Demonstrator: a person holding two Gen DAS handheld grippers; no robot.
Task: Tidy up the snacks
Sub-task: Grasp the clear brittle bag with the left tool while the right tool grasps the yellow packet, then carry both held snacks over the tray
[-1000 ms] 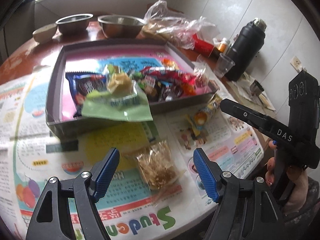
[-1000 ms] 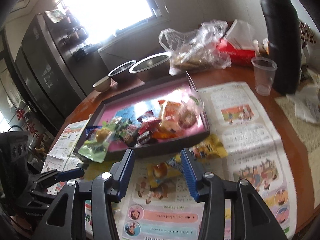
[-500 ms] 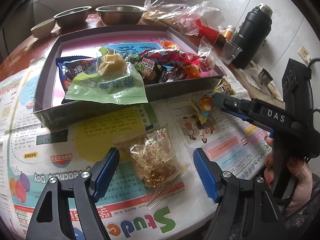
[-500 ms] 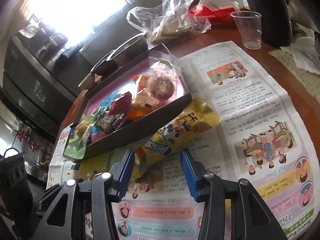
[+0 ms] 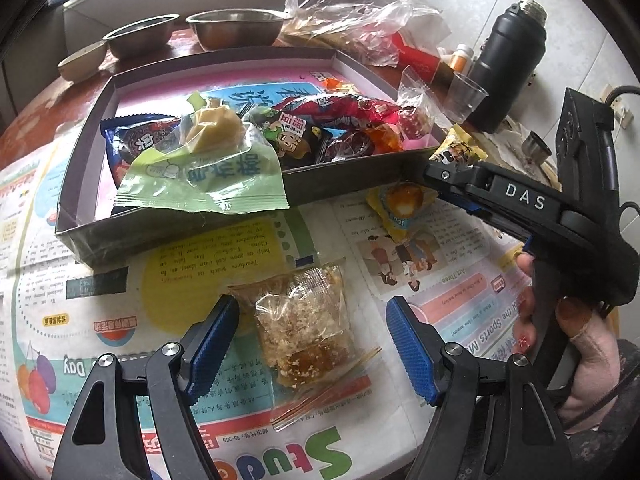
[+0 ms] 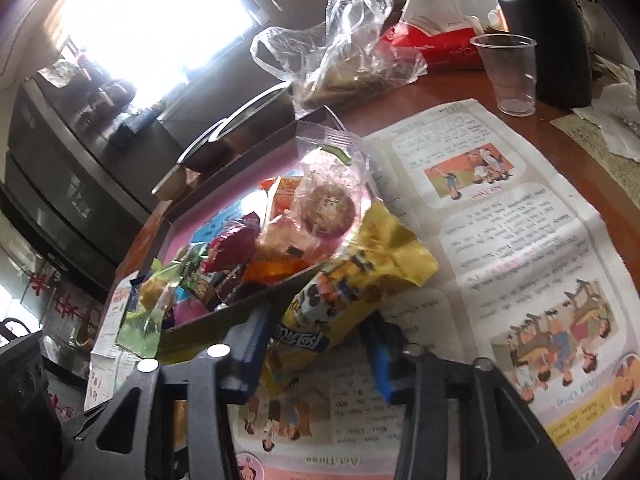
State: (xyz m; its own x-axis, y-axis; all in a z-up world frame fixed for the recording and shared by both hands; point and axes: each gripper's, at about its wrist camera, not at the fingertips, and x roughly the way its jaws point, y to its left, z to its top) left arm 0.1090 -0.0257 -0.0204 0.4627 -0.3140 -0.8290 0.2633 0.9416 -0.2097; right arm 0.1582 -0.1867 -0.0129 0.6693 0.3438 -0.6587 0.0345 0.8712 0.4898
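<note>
A dark shallow box [image 5: 192, 236] with a pink floor holds several snack packets, a green one [image 5: 208, 176] hanging over its front wall. On the newspaper in front lies a clear packet of brown crumbly snack [image 5: 304, 332], between the wide-apart fingers of my open left gripper [image 5: 310, 316], untouched. A yellow cartoon packet [image 6: 352, 276] leans at the box's right corner [image 6: 224, 316]. My right gripper [image 6: 316, 336] straddles its lower end with jaws closing, and a gap still shows beside the right pad. A second yellow-orange packet [image 5: 400, 208] lies below the right gripper [image 5: 440, 176].
Two steel bowls [image 5: 236, 32] [image 5: 140, 36] and a crumpled plastic bag [image 5: 352, 16] stand behind the box. At the right are a black flask [image 5: 508, 68], a clear plastic cup [image 6: 508, 76] and a red pack [image 6: 440, 48]. Newspaper [image 6: 520, 240] covers the wooden table. A hand [image 5: 580, 340] holds the right gripper.
The right gripper came down and forward onto the yellow packet at the box corner, rolled, and its jaws narrowed. The left gripper sank a little toward the clear packet, still wide.
</note>
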